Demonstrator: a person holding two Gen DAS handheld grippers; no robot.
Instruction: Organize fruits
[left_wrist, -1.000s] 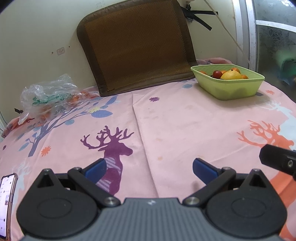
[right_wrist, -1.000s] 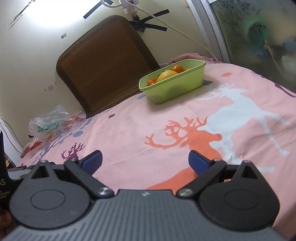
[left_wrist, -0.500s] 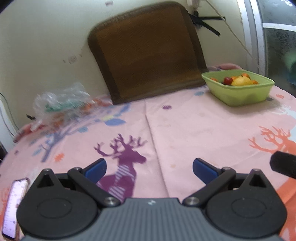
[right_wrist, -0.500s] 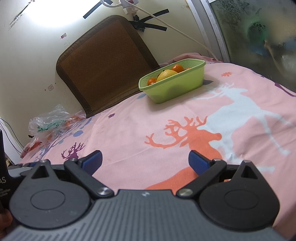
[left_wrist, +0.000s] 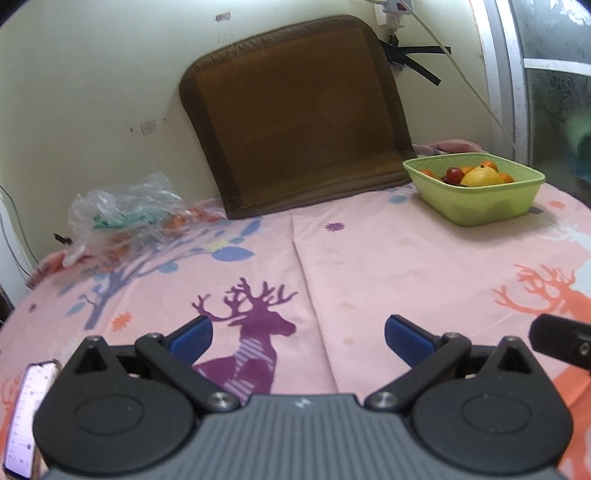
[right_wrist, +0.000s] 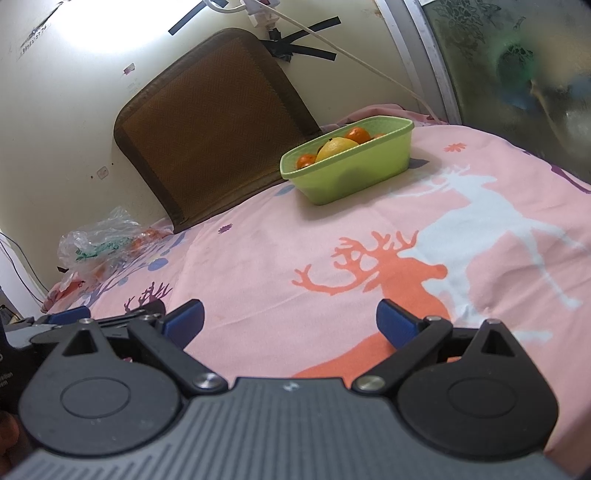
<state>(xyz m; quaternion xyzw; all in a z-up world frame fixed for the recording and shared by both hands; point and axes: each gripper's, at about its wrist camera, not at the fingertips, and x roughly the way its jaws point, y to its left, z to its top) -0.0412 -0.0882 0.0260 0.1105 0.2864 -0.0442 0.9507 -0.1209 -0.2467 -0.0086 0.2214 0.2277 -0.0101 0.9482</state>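
A green basket (left_wrist: 476, 206) (right_wrist: 351, 177) stands at the far right of the pink deer-print cloth, holding a yellow fruit (left_wrist: 480, 176) (right_wrist: 334, 146), small oranges (right_wrist: 357, 134) and a dark red fruit (left_wrist: 454, 174). A clear plastic bag (left_wrist: 125, 218) (right_wrist: 99, 243) with orange fruit inside lies at the far left. My left gripper (left_wrist: 298, 334) is open above the purple deer, nothing between its fingers. My right gripper (right_wrist: 290, 319) is open and empty over the orange deer. Both are well short of the basket and the bag.
A brown woven mat (left_wrist: 295, 110) (right_wrist: 210, 122) leans on the wall behind the cloth. A lit phone (left_wrist: 26, 413) lies at the near left edge. A white cable (right_wrist: 369, 66) runs down the wall toward the basket. A frosted window (right_wrist: 517, 55) is on the right.
The left gripper has pulled back and turned left, so the basket sits farther right in its view. The right gripper has barely moved. Both stay open.
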